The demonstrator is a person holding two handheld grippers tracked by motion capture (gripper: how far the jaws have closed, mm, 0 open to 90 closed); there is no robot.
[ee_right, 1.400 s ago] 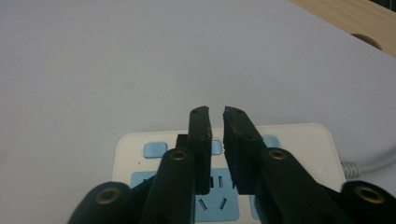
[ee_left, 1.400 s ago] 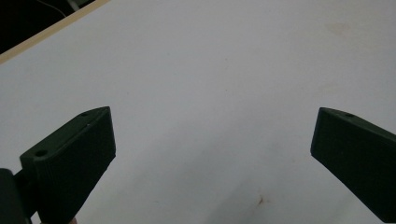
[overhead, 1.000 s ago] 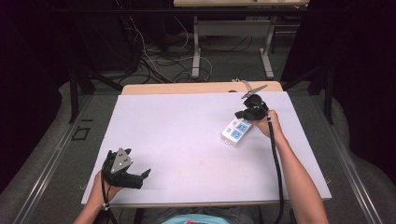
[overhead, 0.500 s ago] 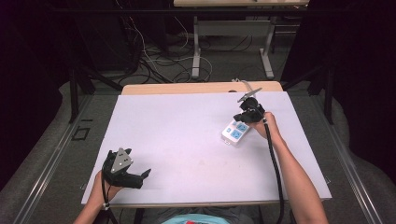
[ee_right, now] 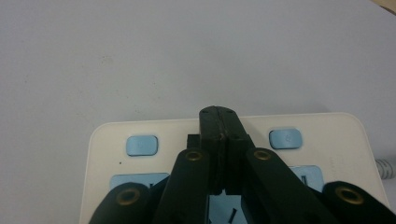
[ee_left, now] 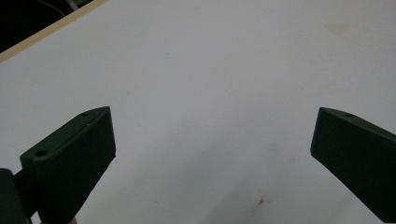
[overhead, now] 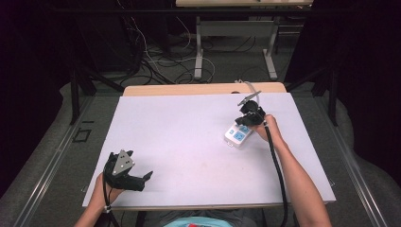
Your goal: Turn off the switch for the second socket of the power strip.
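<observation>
A white power strip (overhead: 238, 135) with blue sockets and buttons lies on the white table (overhead: 189, 132), right of centre. My right gripper (overhead: 243, 124) hangs just over its far end, jaws pressed together. In the right gripper view the shut tips (ee_right: 219, 116) sit above the power strip (ee_right: 336, 140), between two blue buttons. A small black piece shows behind the tips, and I cannot tell what it is. My left gripper (overhead: 142, 181) rests near the table's front left corner. Its jaws stand wide apart over bare table, with nothing between them (ee_left: 212, 154).
The strip's pale cable (overhead: 249, 88) runs off over the far edge, where a wooden strip (overhead: 198, 89) borders the white sheet. Beyond the table stand desk legs and tangled floor cables (overhead: 156, 56). The right gripper's black cable (overhead: 279, 170) trails along the forearm.
The right gripper has edged slightly lower and to the left over the power strip. The strip and the left gripper have not moved.
</observation>
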